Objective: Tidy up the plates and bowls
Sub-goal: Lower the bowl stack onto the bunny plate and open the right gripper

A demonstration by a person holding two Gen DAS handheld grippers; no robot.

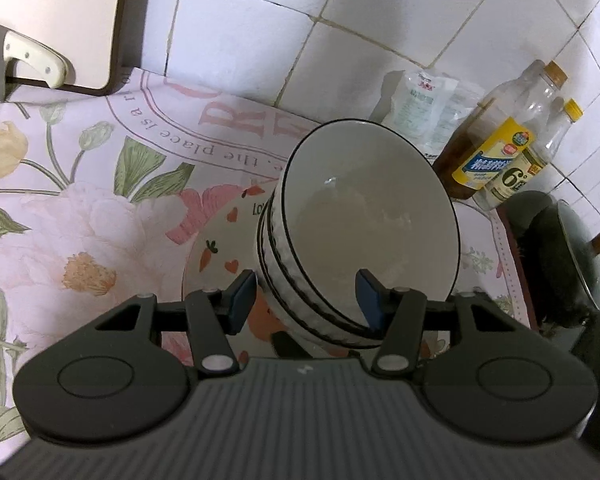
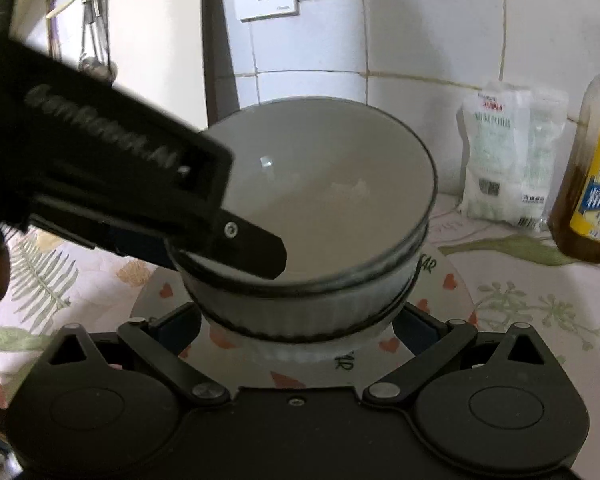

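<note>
- At far left of the left wrist view, a pale cutting board point(image 1: 60, 20) leans on the tiled wall, with a cream-handled knife point(image 1: 36, 60) in front of it.
- A floral cloth point(image 1: 80, 220) covers the tabletop.
- A plate point(image 1: 216, 256) printed with carrots and hearts lies on the cloth. On it stands a stack of bowls point(image 1: 364, 216), white with dark rims.
- The left tool point(image 1: 306, 300) straddles the near wall of the stack. One blue pad sits outside against the ribbed sides and the other is inside the top bowl. The jaws are about half apart. I cannot tell whether the pads press on the wall.
- In the right wrist view, that tool comes in from the left and one finger hooks over the top rim.
- The right tool point(image 2: 298, 328) is low at the plate. Its jaws are spread wide on either side of the bottom bowl and grip nothing.
- To the right of the stack, a white bag point(image 1: 424, 108) and two bottles point(image 1: 492, 152) stand against the wall.
- A dark pot point(image 1: 572, 260) sits at the far right.
</note>
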